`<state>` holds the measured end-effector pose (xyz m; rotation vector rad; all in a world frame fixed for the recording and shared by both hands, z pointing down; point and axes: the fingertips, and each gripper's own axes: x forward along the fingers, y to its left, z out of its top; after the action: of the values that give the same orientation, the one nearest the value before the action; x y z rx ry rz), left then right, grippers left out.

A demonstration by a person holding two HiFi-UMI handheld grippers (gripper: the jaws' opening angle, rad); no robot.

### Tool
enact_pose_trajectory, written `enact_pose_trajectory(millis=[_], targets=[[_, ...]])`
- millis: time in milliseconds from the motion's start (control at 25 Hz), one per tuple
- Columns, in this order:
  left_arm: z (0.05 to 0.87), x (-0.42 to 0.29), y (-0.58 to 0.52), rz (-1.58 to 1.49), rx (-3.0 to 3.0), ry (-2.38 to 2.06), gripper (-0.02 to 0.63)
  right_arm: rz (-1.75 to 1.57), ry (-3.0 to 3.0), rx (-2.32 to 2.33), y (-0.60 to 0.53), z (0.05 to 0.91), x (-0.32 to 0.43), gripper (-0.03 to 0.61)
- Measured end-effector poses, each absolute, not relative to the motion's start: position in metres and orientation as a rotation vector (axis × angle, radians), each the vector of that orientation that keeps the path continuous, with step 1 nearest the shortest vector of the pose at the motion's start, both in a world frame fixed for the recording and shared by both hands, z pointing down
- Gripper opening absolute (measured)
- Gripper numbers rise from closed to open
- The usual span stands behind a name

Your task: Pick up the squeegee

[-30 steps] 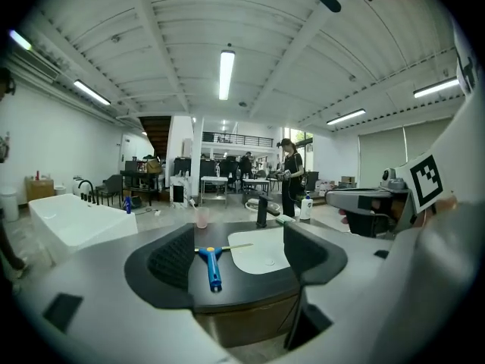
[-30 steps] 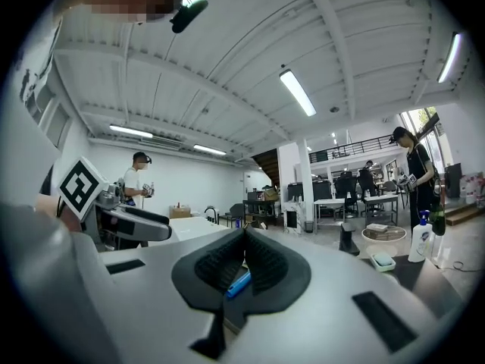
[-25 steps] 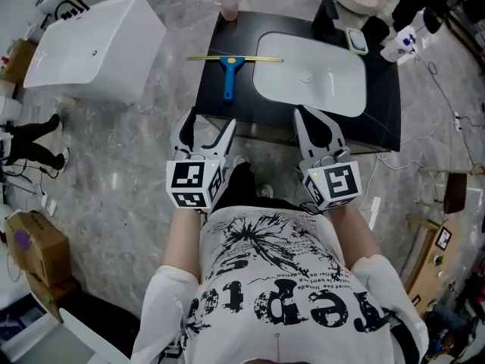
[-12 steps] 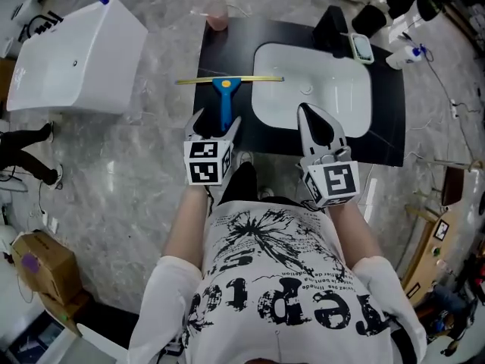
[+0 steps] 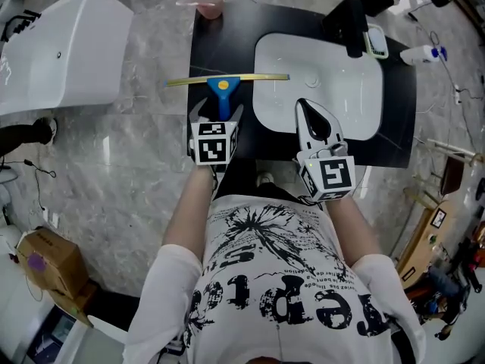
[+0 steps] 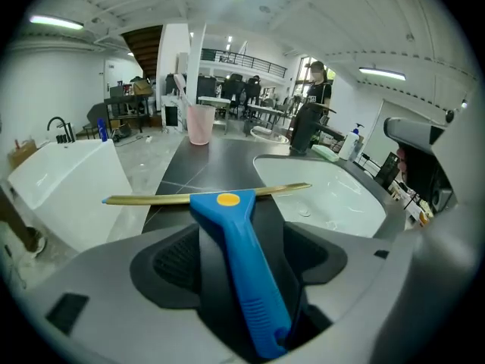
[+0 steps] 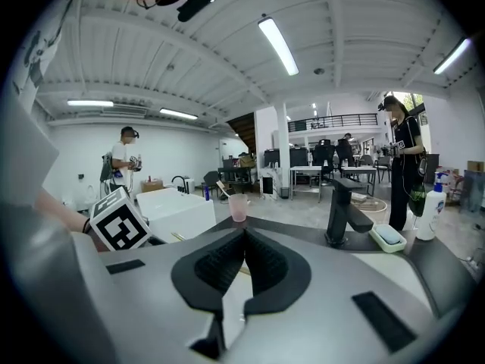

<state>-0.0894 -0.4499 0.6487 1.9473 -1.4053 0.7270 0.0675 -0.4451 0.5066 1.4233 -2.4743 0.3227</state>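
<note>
Left gripper view showed my left gripper (image 5: 217, 112) had slid forward, jaws apart astride the squeegee (image 6: 244, 264) handle, unclamped; right gripper (image 5: 311, 109) sat closed.

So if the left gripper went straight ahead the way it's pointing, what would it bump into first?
The squeegee. Its blue handle lies between the left gripper's open jaws, so going straight on, the jaw tips would probably meet the wide blue head just under the yellow blade. How far off that is, the pictures don't settle.

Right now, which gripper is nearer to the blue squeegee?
Left. The left gripper straddles the squeegee handle, jaws open either side. The right gripper, shut, hovers over the sink near edge, to the squeegee's right.
</note>
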Motion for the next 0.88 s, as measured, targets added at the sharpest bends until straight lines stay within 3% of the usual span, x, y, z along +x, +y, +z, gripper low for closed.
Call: enact_pose_trajectory(millis=[240, 320, 560, 880], targets=[[0.666, -0.089, -0.465, 0.667, 1.848, -1.441, 0.344, 0.369, -2.441, 1.434, -0.457, 0.521, 0.071, 0.014], [0.667, -0.096, -0.466, 0.689, 1.815, -1.491, 0.247, 0.374, -2.437, 1.435, -0.456, 0.522, 0.072, 0.014], [0.671, -0.105, -0.465, 0.726, 1.801, -1.568, 0.146, 0.388, -2.432, 1.437, -0.451, 0.524, 0.077, 0.014], [0.666, -0.103, -0.448, 0.745, 1.795, -1.532, 0.138, 0.384, -2.438, 1.455, -0.440, 0.513, 0.085, 0.014]])
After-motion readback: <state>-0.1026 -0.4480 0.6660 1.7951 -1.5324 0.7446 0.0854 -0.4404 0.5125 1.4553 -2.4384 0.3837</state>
